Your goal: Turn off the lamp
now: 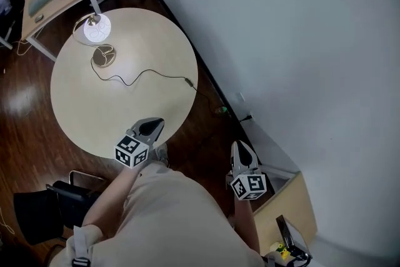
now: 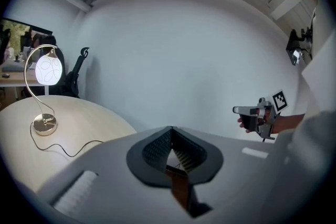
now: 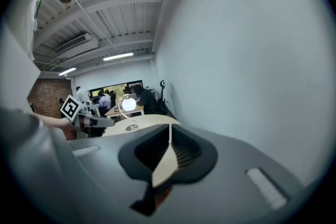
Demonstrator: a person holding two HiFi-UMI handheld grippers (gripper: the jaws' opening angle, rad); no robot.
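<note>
Nearest, the left gripper (image 1: 152, 128) hangs over the near edge of the round tabletop (image 1: 125, 115), jaws closed together on nothing. The right gripper (image 1: 240, 148), off the tabletop's right side, is likewise closed and empty. Farther on, a thin cord (image 1: 144, 74) snakes to the lit lamp (image 1: 97, 29) at the far edge. It looks light and tippy on its small base (image 1: 104, 57), the globe (image 2: 49, 69) probably fragile. Press only the switch, perhaps the thickening (image 1: 187, 80) on the cord.
</note>
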